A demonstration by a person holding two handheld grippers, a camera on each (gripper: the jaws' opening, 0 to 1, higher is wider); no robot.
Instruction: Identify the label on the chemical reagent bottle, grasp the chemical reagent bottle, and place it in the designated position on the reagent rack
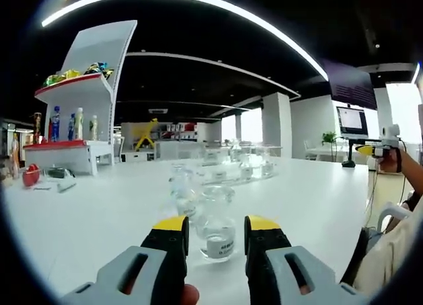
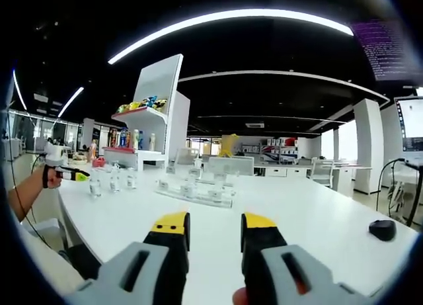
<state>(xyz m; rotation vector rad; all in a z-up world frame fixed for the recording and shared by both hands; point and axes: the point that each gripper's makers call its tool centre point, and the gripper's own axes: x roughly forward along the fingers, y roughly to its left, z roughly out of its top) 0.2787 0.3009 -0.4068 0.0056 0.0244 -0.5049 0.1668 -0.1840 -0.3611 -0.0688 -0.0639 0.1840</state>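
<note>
- Left gripper view: the left gripper [image 1: 216,233] is held low and level over the white desk [image 1: 119,212], jaws released, and a clear reagent bottle [image 1: 217,233] is seen standing between the yellow tips, not gripped.
- A white label is carried by that bottle; its print is too small to be read.
- More clear bottles [image 1: 183,186] are lined up beyond it, before the reagent rack [image 1: 228,174].
- Right gripper view: the right gripper [image 2: 212,232] is held level above bare desk, jaws released, nothing between them.
</note>
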